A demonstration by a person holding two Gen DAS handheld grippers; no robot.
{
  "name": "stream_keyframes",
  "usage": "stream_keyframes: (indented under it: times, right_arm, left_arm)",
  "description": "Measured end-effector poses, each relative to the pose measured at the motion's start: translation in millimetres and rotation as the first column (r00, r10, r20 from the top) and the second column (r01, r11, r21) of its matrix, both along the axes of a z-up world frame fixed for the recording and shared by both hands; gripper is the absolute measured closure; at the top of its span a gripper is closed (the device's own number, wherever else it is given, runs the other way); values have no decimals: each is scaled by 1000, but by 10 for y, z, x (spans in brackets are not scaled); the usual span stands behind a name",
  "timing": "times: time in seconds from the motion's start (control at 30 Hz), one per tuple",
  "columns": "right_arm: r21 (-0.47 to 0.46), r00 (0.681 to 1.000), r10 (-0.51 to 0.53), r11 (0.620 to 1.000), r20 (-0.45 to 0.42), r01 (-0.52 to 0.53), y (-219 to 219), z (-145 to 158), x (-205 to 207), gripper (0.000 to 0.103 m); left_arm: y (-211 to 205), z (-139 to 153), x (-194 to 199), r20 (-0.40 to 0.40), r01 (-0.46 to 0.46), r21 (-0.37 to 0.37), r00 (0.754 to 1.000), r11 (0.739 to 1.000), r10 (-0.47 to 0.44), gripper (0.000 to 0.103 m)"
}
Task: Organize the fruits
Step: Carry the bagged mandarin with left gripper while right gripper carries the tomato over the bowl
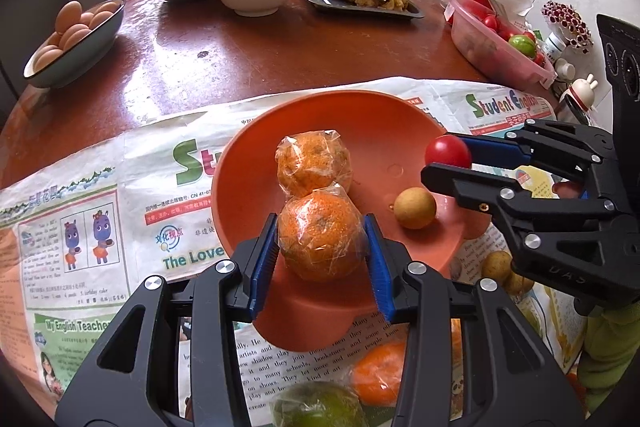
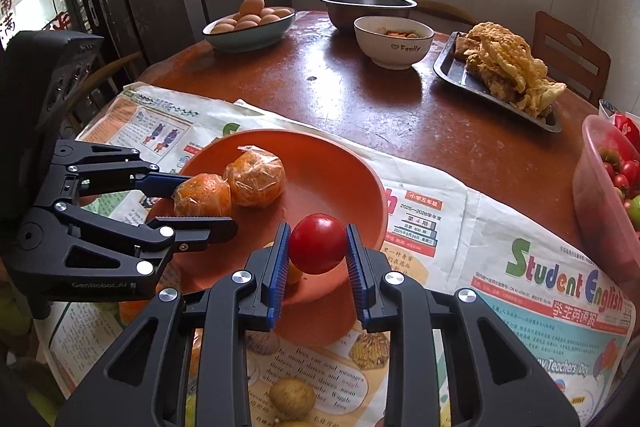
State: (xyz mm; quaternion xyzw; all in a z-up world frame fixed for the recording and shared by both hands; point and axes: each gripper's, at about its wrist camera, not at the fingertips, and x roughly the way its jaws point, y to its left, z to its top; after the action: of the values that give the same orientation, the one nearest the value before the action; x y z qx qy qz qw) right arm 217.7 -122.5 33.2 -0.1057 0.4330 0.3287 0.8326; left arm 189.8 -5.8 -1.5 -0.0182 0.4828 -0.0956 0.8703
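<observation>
Both grippers are over the orange bowl (image 1: 256, 187), which sits on a spread newspaper (image 1: 100, 227) that seems meant to keep the wooden table (image 1: 280, 51) clean while loose fruit is gathered into one dish. The left gripper (image 1: 322, 245) has its blue-padded jaws closed against the two sides of a plastic-wrapped orange (image 1: 320, 235), pinching it across its middle; the fruit sits well forward between the pads, close to the tips, directly against a second wrapped orange (image 1: 314, 163) already lying in the bowl. That position suggests the person is setting it down beside its match, grouping like with like, though whether it rests on the bowl floor or hangs just above it cannot be told. The right gripper (image 2: 318, 253) clamps a small red tomato (image 2: 318, 243) between its jaws, again near the fingertips, held above the near edge of the bowl and apparently on its way in. A small tan fruit (image 1: 415, 207) lies alone on the bowl floor, apart from the oranges. Still outside on the newspaper are another orange (image 1: 380, 371), a green citrus (image 1: 320, 407) and a few more tan fruits (image 1: 496, 265), so the sorting looks partly done.
</observation>
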Motion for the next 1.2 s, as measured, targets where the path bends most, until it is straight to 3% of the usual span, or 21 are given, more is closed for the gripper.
stream_keyframes:
  times: [0.57, 1.2]
  right_arm:
    - [-29, 998, 38, 999, -41, -39, 168, -126, 249, 76]
    - [-30, 997, 41, 999, -62, -43, 190, -165, 261, 74]
  left_arm:
    - [-10, -50, 55, -5, 5, 2, 1000, 1000, -5, 69]
    - [-7, -48, 67, -8, 12, -3, 1000, 1000, -12, 69]
